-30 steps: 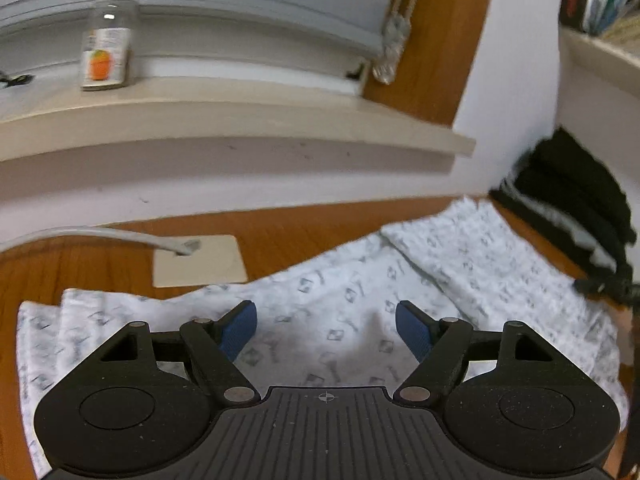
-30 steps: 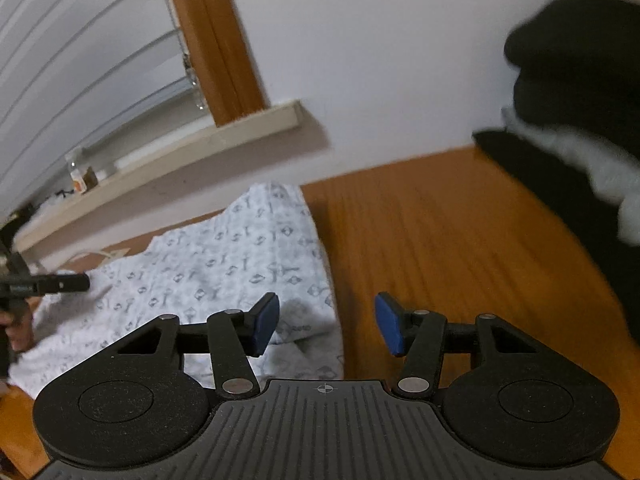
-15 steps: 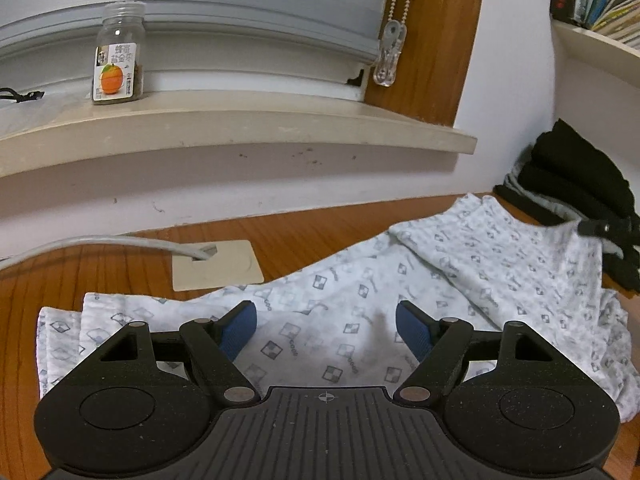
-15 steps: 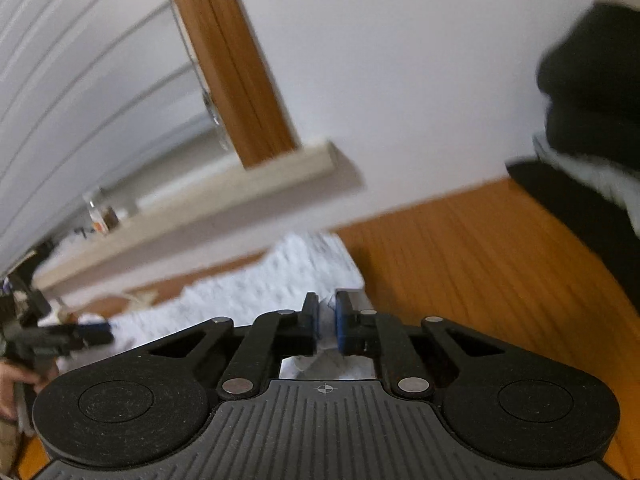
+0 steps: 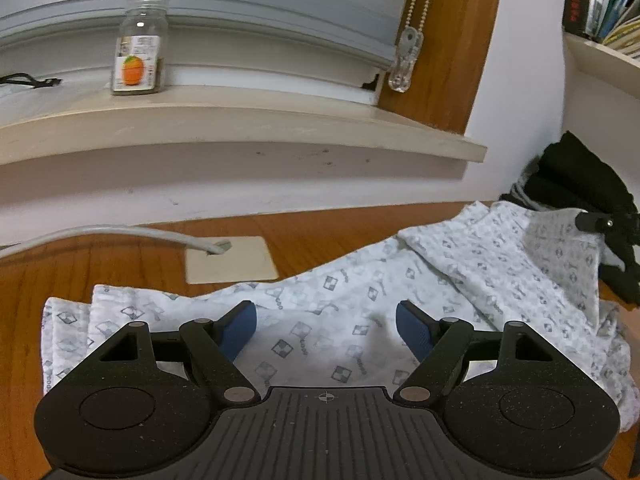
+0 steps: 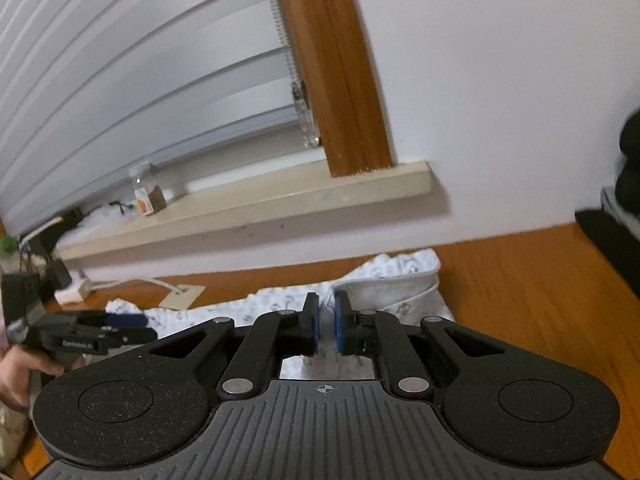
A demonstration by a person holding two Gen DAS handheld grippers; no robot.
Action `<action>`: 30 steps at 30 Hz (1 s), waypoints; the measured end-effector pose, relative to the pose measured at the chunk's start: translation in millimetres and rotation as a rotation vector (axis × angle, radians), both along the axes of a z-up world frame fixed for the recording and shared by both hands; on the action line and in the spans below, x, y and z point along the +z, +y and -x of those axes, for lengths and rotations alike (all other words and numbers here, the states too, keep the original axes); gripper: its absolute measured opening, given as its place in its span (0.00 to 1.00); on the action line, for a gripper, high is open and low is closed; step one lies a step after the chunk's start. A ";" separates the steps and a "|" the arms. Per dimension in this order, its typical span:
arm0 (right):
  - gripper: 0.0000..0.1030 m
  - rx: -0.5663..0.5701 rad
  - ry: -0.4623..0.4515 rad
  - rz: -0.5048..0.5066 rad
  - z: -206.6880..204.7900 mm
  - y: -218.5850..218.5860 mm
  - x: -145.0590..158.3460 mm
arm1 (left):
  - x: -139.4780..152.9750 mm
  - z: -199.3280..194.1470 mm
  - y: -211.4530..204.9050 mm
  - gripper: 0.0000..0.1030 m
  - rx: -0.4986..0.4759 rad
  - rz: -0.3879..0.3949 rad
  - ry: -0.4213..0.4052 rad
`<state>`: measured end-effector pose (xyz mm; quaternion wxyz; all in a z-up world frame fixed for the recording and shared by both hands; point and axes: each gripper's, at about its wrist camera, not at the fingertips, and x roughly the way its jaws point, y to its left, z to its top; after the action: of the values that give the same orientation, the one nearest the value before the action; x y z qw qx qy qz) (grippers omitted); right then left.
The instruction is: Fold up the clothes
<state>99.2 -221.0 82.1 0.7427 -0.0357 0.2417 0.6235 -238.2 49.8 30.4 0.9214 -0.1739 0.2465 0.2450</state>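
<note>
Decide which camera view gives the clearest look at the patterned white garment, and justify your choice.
The left wrist view: the patterned white garment spreads across the wooden floor under the open left gripper. The right wrist view shows only a blurred strip, partly hidden behind the right gripper pinching its lifted edge.

Garment (image 5: pixel 352 312): thin white cloth, printed, matt, wrinkled
Floor (image 5: pixel 320 224): wood, smooth, light gloss
Jar (image 5: pixel 138 60): clear glass, paper label
Left gripper (image 5: pixel 326 326): black matt plastic, blue ribbed pads

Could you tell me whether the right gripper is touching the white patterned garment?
Touching. In the right wrist view, the right gripper is nearly shut on a fold of the white patterned garment, and the left wrist view shows that edge lifted.
</note>
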 end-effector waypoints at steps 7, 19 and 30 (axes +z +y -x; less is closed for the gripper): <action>0.14 -0.047 0.026 0.058 -5.9 -19.9 -22.7 | 3.0 33.3 15.1 0.77 0.009 0.058 -0.042; 0.38 -0.092 0.240 0.168 -31.2 -38.8 -59.4 | 3.1 30.7 10.6 0.78 0.003 0.032 -0.017; 0.11 -0.046 0.151 0.046 -3.7 -20.4 -26.0 | 3.6 31.0 10.4 0.78 0.004 0.033 -0.021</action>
<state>102.9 -241.5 56.0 0.7355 0.0000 0.3121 0.6013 -269.2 60.2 34.0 0.9205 -0.1920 0.2402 0.2410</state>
